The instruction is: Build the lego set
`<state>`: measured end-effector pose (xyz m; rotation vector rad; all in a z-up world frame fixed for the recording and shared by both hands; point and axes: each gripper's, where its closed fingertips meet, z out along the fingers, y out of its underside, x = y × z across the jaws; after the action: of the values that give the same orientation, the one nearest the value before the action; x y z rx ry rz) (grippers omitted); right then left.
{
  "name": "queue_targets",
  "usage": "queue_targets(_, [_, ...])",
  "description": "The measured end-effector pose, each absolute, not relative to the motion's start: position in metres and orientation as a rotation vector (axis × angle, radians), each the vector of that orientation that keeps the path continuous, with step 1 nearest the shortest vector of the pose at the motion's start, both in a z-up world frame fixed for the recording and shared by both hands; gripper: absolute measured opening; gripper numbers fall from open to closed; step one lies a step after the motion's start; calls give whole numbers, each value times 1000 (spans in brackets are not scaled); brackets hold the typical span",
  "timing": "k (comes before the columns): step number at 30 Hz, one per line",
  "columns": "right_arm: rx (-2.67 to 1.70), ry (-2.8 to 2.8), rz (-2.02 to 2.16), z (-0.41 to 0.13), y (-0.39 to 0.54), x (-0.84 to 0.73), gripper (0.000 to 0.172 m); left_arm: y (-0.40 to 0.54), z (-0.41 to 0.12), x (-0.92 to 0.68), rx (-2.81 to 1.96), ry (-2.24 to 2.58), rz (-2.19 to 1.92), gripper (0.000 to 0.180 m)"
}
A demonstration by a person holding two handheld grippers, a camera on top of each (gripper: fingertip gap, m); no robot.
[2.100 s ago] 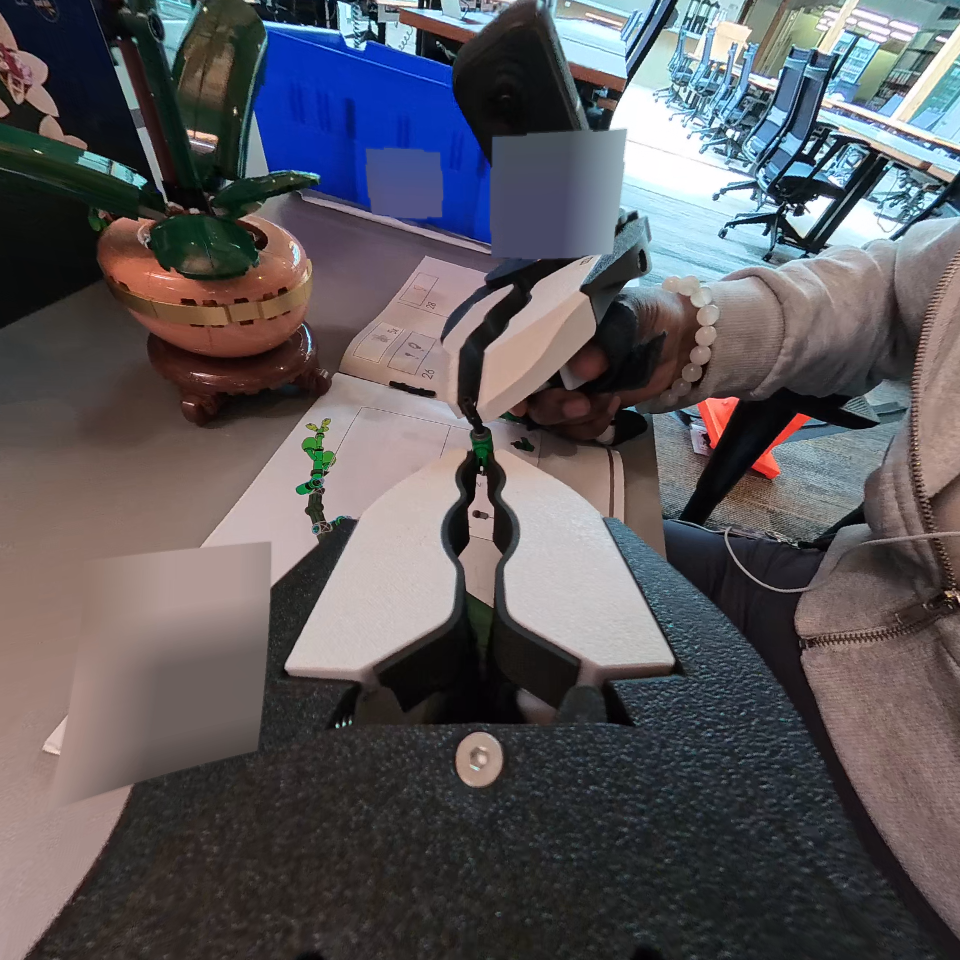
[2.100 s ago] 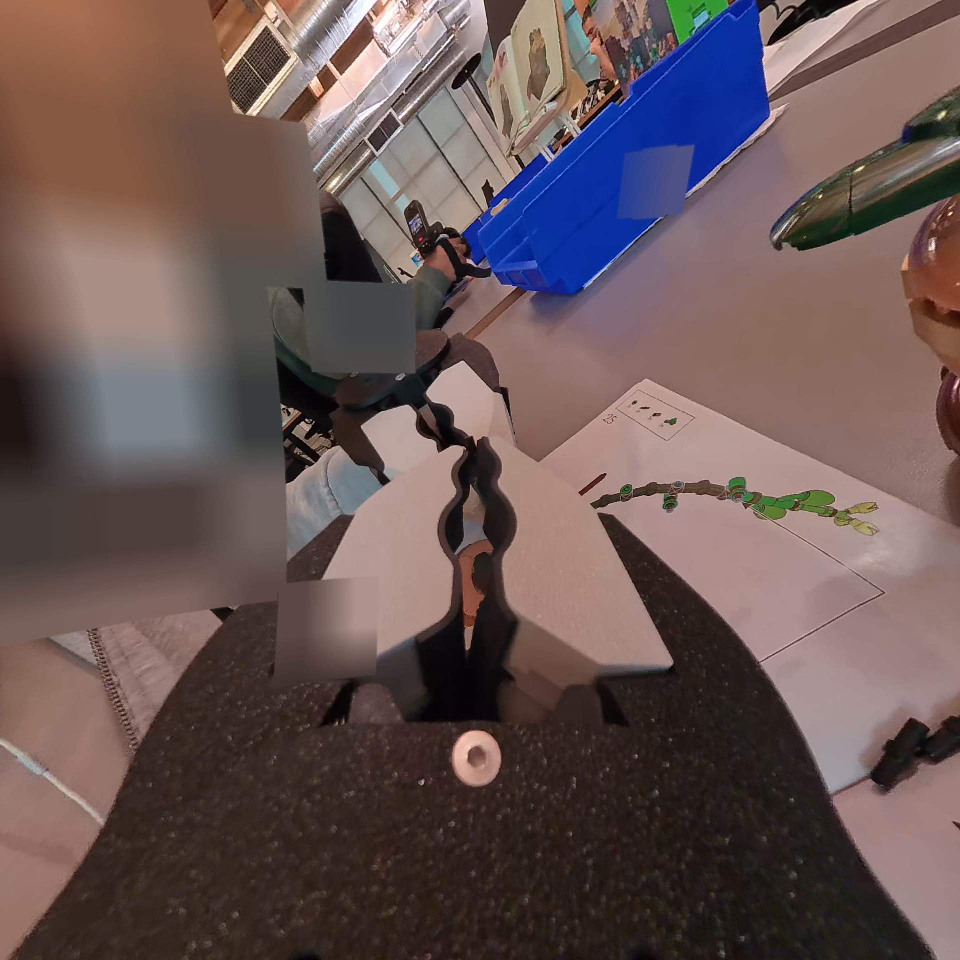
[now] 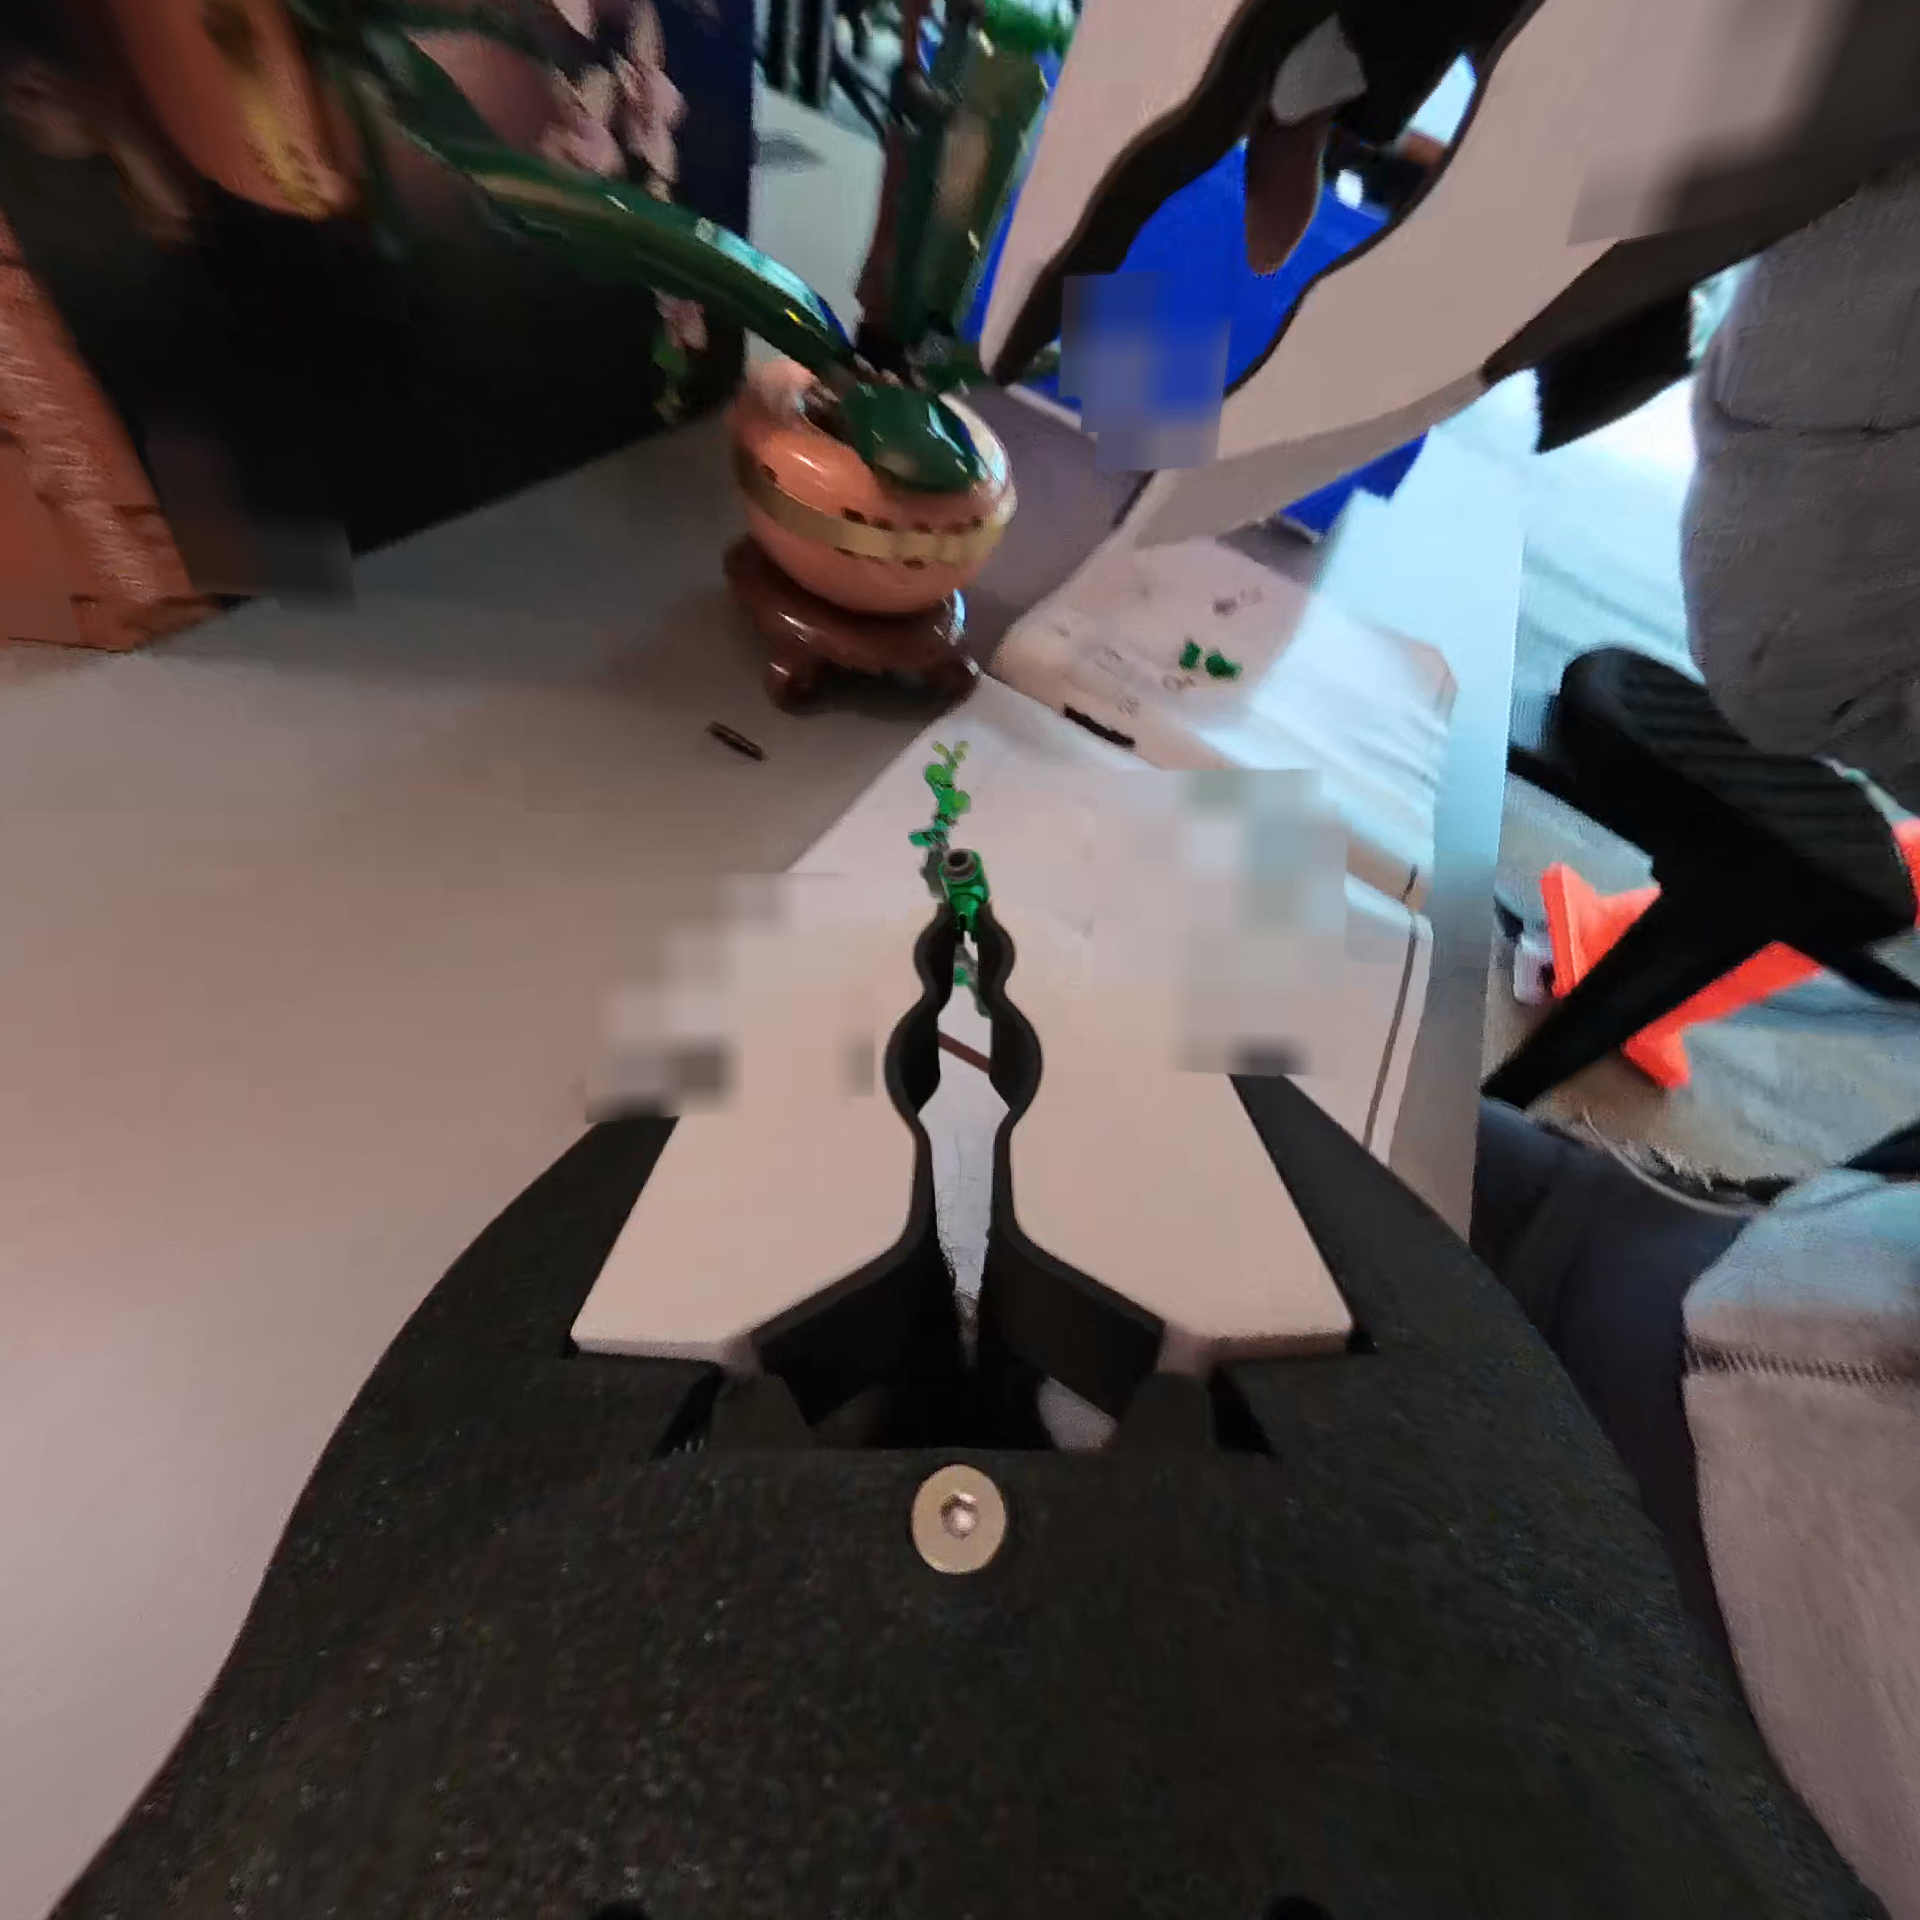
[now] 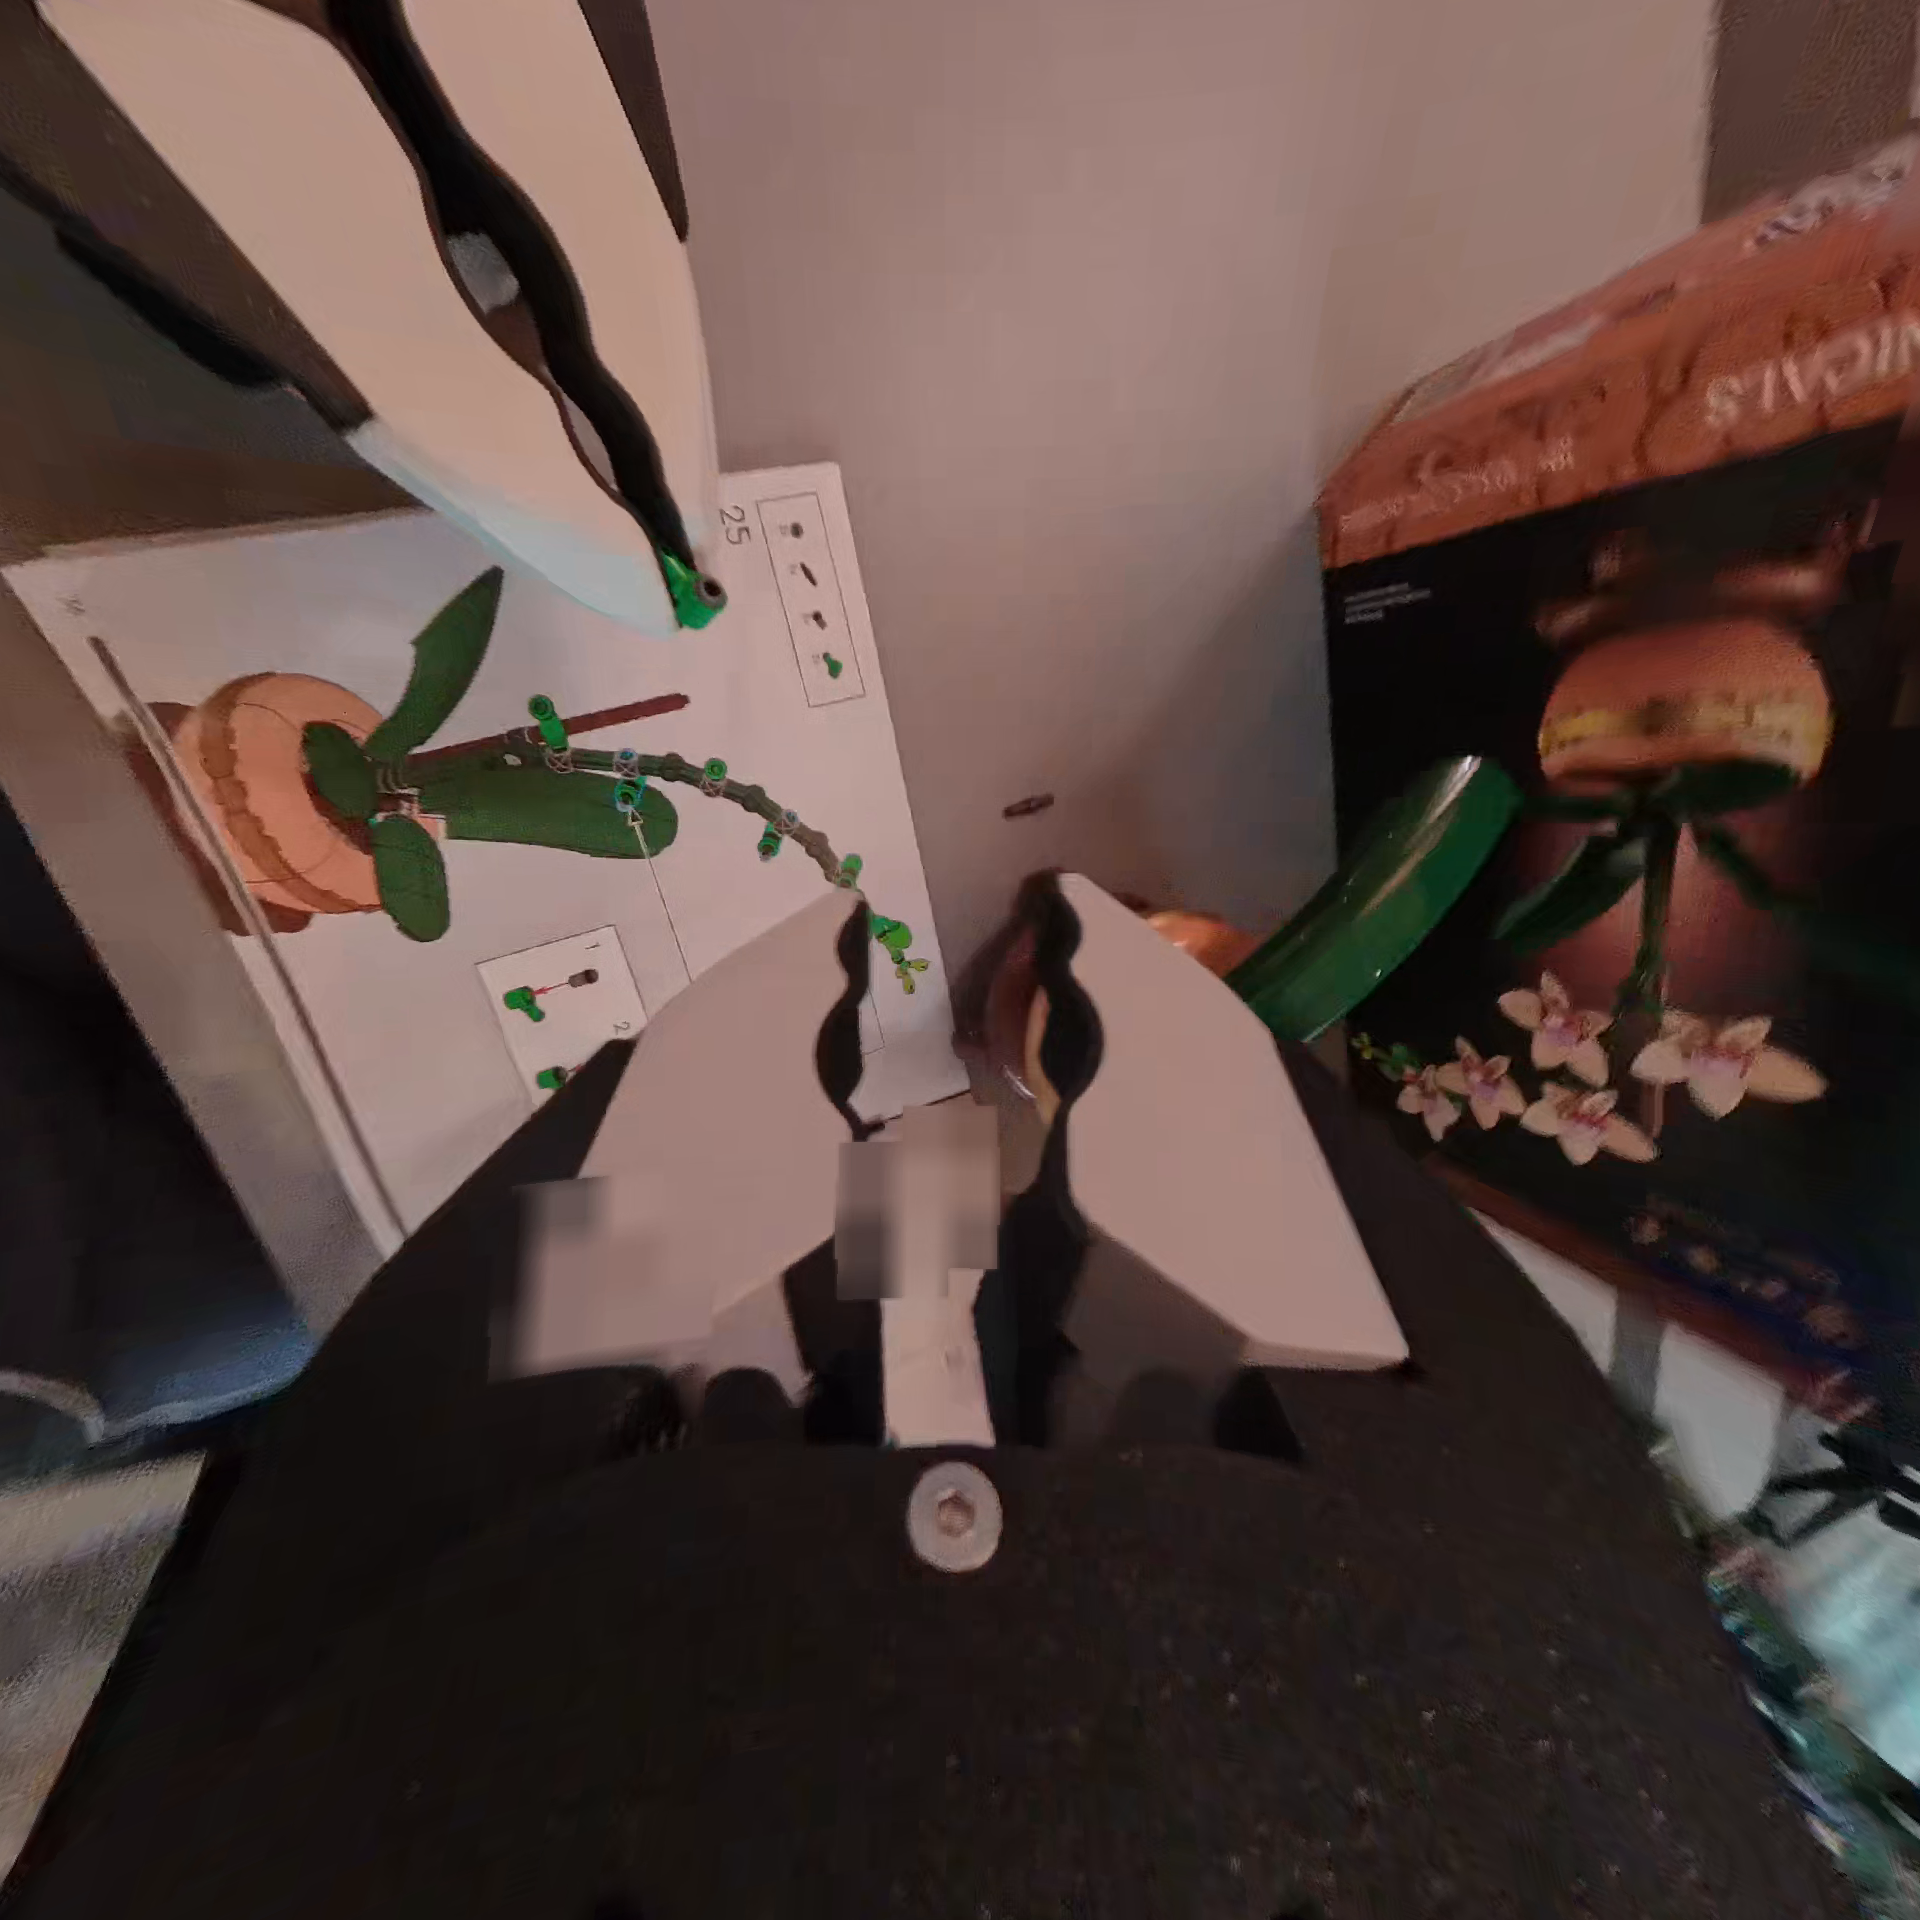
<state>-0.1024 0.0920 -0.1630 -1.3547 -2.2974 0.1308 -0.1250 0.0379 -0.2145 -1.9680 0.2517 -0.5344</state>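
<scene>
1. over the open instruction booklet, my left gripper is clenched on a small green connector piece, pinched at the very fingertips with its grey-ringed end poking out past them; the right wrist view shows the same piece at those tips, above the printed page.
2. my right gripper is released, its fingers standing apart with nothing between them; it hangs above the booklet's edge, close to the brick-built plant pot, whose brown base shows in the gap.
3. around them: a tiny dark pin lies alone on the grey table; a few loose green bits sit on the far page; a dark product box stands to the right.
4. to handle this well, i judge the pinch is shallow, so i'd hold steady pressure and avoid twisting, since so small a part could pivot or pop out; slow wrist moves matter, as both views are blurred.
5. i'd bring the open claw in squarely and keep it clear of the pot's green leaves.
</scene>
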Motion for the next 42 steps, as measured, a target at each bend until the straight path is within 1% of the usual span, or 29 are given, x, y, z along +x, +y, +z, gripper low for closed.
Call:
queue_targets(1, [-1378, -2365, 84, -160, 88, -112, 40, 39, -211, -131, -1946, 215, -521, 3])
queue_targets(3, [-1427, -2482, -26, -167, 88, -134, 42, 40, -206, -144, -1911, 169, -469, 3])
queue_targets(5, [-1511, -2612, -216, -189, 96, -141, 32, 40, -200, -156, -1872, 117, -422, 3])
queue_targets(6, [-1554, -2672, -264, -201, 95, -142, 23, 40, -196, -163, -1849, 81, -397, 3])
queue_targets(7, [-1566, -2705, -332, -211, 98, -143, 15, 40, -192, -172, -1822, 39, -371, 3])
queue_targets(8, [-1549, -2714, -435, -219, 106, -143, 13, 38, -188, -183, -1795, -10, -344, 3])
queue_targets(9, [-1539, -2716, -537, -226, 114, -142, 5, 36, -185, -196, -1768, -72, -313, 3])
queue_targets(12, [-1488, -2778, -716, -243, 118, -128, 0, 25, -176, -239, -1672, -281, -255, 3])
queue_targets(14, [-1403, -2738, -907, -246, 129, -114, 0, 16, -171, -259, -1601, -365, -264, 3])
queue_targets(15, [-1364, -2699, -940, -247, 132, -110, 0, 12, -169, -266, -1581, -393, -279, 3])
queue_targets(17, [-1362, -2557, -794, -247, 128, -111, 0, 7, -167, -276, -1565, -420, -263, 3])
queue_targets(20, [-1358, -2206, -382, -239, 124, -119, 0, 6, -169, -279, -1606, -373, -196, 3])
queue_targets(22, [-1333, -2005, -216, -238, 130, -112, 0, 10, -169, -273, -1633, -316, -169, 3])
queue_targets(26, [-1150, -1887, -270, -253, 148, -100, 0, 20, -172, -249, -1704, -168, -105, 3])
queue_targets(29, [-1158, -1877, -299, -269, 163, -99, 0, 24, -175, -236, -1747, -80, -60, 3])
queue_targets(34, [-1286, -1808, -275, -267, 182, -94, 0, 28, -182, -224, -1784, -16, -70, 3])
queue_targets(37, [-1439, -1744, -216, -266, 199, -86, 0, 30, -184, -219, -1795, 1, -92, 3])
queue_targets(39, [-1616, -1690, -71, -267, 201, -83, 0, 30, -184, -217, -1794, 10, -101, 3])
queue_targets(41, [-1794, -1652, 198, -263, 182, -89, 0, 30, -183, -217, -1793, 17, -108, 3])
queue_targets(42, [-1855, -1623, 298, -258, 173, -94, 9, 30, -183, -216, -1792, 19, -110, 3])
